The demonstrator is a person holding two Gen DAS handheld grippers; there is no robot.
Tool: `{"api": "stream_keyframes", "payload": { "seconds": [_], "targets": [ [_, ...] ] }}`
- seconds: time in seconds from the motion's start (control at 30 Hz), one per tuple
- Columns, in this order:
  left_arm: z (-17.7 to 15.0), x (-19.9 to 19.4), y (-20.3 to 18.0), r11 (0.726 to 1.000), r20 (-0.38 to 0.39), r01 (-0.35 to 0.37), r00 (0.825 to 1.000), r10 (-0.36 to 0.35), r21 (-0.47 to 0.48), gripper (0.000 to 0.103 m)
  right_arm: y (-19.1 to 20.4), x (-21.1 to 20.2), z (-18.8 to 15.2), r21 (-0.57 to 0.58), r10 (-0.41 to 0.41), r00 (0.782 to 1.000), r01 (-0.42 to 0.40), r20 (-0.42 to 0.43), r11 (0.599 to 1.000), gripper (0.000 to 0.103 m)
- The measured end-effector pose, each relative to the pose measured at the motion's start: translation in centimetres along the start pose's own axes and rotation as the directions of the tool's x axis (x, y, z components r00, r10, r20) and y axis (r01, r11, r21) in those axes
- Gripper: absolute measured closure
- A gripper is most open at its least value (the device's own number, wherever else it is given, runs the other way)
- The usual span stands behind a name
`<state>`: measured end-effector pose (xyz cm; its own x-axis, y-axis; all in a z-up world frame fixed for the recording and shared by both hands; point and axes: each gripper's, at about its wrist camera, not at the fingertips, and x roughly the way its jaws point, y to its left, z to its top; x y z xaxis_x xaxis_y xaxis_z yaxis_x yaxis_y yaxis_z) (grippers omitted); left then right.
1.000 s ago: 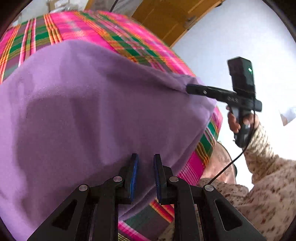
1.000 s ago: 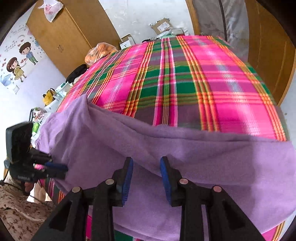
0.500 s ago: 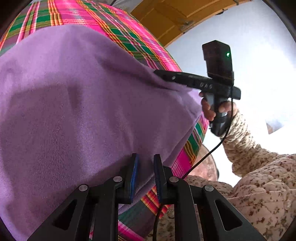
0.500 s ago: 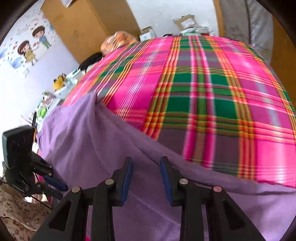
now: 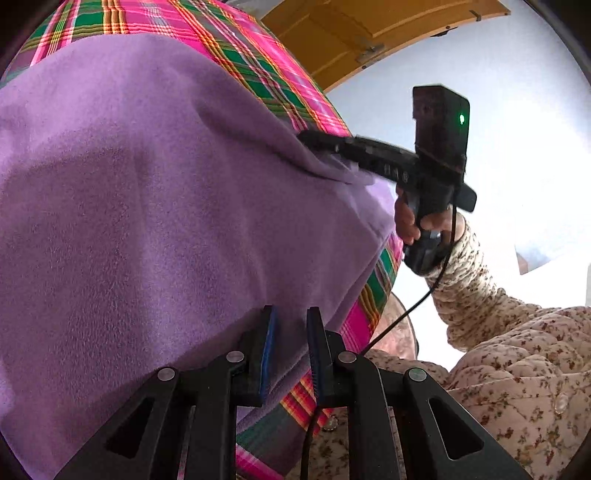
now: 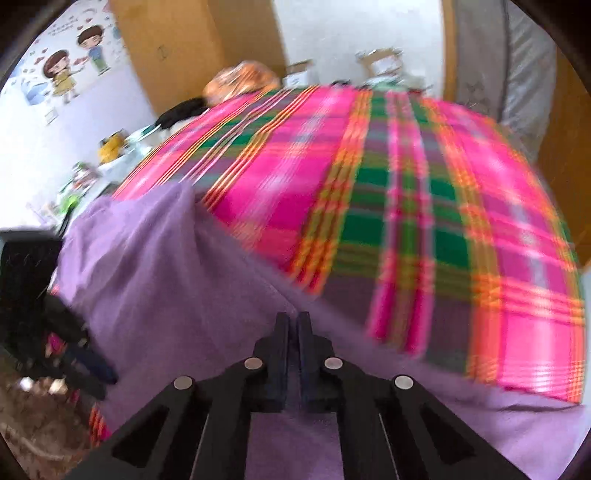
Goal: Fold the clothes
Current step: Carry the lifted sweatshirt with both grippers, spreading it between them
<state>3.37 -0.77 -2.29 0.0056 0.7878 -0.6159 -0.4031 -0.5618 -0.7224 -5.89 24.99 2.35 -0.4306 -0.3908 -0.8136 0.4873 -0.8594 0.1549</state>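
Observation:
A purple fleece garment [image 5: 147, 221] lies spread on a pink-and-green plaid bed cover [image 5: 258, 55]. My left gripper [image 5: 290, 325] is open at the garment's near edge, and fabric shows in the gap between its blue pads. In the right wrist view my right gripper [image 6: 293, 317] is shut on a raised fold of the purple garment [image 6: 166, 277]. The left wrist view shows the right gripper [image 5: 310, 138] from the side, pinching that fold into a ridge. The left gripper [image 6: 103, 384] appears low on the left of the right wrist view, blurred.
The plaid cover [image 6: 406, 184] stretches away beyond the garment. A wooden wardrobe [image 6: 166, 48], an orange bag [image 6: 240, 79] and boxes [image 6: 380, 62] stand past the bed. A floral sleeve [image 5: 480, 295] holds the right gripper. A wooden door [image 5: 351, 33] is behind.
My right gripper went from open to shut on the garment's fold and moved forward over it, pulling up a ridge. The left gripper stayed open at the near edge.

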Motion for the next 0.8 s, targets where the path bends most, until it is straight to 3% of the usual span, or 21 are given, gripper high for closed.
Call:
{"api": "stream_keyframes", "payload": {
  "seconds": [0.1,0.33,0.5,0.57,0.7,0.8],
  "targets": [
    [-0.1,0.0,0.1,1.000,0.002,0.001,1.000,-0.001,-0.001,0.086,-1.4,-0.1,0.4,0.068,-0.002,1.000,0.001,0.019,0.998,0.099],
    [-0.5,-0.9,0.1,1.000,0.001,-0.005,1.000,0.005,0.006,0.086,-1.7,1.2,0.0,0.097,-0.040,0.999,0.039,0.001,0.995,0.096],
    [-1.0,-0.6,-0.7,1.000,0.008,-0.019,1.000,0.019,0.015,0.086,-3.1,-1.1,-0.8,0.179,-0.115,0.993,0.108,0.029,0.978,0.092],
    [-1.2,-0.6,-0.8,1.000,0.014,-0.025,1.000,0.024,0.016,0.086,-3.0,-2.6,-1.8,0.186,-0.108,0.993,0.097,0.047,0.978,0.092],
    [-1.5,-0.3,-1.5,0.997,0.029,-0.065,0.998,0.064,0.037,0.086,-1.9,-5.4,-4.5,0.161,-0.120,0.990,0.106,0.079,0.981,0.088],
    [-1.6,-0.4,-2.6,0.986,0.042,-0.145,0.989,0.142,0.083,0.085,-1.2,-7.1,-7.0,0.160,-0.146,0.985,0.131,0.089,0.978,0.079]
  ]
}}
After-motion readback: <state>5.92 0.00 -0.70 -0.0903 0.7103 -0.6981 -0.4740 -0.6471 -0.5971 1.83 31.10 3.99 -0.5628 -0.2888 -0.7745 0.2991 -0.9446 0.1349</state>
